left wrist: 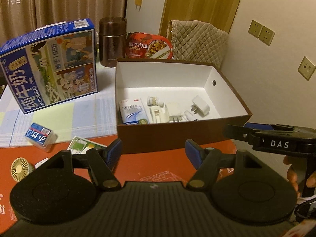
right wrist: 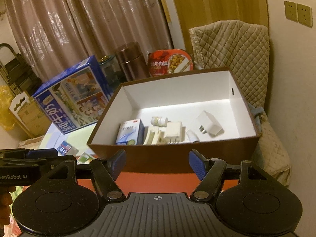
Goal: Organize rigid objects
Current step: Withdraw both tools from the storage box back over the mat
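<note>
A brown box with a white inside (left wrist: 227, 79) (right wrist: 237, 90) stands on the table. In it lie a blue-white medicine carton (left wrist: 133, 111) (right wrist: 129, 132), a small white bottle (left wrist: 154, 101) (right wrist: 159, 120), a white plug adapter (left wrist: 199, 105) (right wrist: 210, 127) and other white pieces. My left gripper (left wrist: 153, 154) is open and empty, just in front of the box. My right gripper (right wrist: 157, 165) is open and empty, also before the box. A small blue-labelled clear case (left wrist: 40, 136) (right wrist: 64, 148) and a green-white card (left wrist: 83, 145) lie on the table to the left.
A big blue milk carton (left wrist: 51, 65) (right wrist: 73, 96) leans at the back left. A brown flask (left wrist: 112, 41) (right wrist: 131, 61) and a red meal bowl (left wrist: 148, 46) (right wrist: 170, 62) stand behind the box. A quilted chair (left wrist: 197, 39) is at the right by the wall.
</note>
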Tool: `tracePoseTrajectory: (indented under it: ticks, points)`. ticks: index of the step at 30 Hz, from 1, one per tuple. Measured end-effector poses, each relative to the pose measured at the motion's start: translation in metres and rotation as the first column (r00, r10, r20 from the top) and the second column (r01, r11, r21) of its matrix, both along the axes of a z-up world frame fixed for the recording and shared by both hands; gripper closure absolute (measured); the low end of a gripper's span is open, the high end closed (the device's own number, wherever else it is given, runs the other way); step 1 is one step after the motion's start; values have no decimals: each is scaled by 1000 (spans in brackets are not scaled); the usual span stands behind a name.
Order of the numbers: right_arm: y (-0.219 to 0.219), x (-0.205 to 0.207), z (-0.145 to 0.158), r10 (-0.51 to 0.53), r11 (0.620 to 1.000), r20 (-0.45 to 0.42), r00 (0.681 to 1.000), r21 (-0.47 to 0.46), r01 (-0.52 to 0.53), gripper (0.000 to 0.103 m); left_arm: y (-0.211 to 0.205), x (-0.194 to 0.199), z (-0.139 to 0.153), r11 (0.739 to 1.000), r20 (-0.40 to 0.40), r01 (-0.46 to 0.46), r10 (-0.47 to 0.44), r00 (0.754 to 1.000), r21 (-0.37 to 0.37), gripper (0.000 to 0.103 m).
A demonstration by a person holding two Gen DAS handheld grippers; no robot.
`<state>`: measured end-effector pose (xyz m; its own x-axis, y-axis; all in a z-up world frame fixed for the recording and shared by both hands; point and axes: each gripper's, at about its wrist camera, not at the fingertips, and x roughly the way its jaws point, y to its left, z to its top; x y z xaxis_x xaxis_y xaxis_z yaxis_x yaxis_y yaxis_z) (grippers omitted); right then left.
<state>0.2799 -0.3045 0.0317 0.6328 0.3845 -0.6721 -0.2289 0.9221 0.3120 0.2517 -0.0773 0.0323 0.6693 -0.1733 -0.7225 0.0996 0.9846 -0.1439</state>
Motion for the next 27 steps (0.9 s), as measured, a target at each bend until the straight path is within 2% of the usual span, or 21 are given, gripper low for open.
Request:
tracePoseTrajectory:
  ticks: [14, 27]
  points:
    - [42, -32, -19, 83, 997, -67, 994, -2, -83, 35, 37, -43, -18, 999, -44, -52, 53, 998, 14, 36]
    - [101, -43, -50, 211, 977, -138, 968, -4, -213, 35, 91, -83, -45, 982, -118, -188, 189, 975, 20, 36]
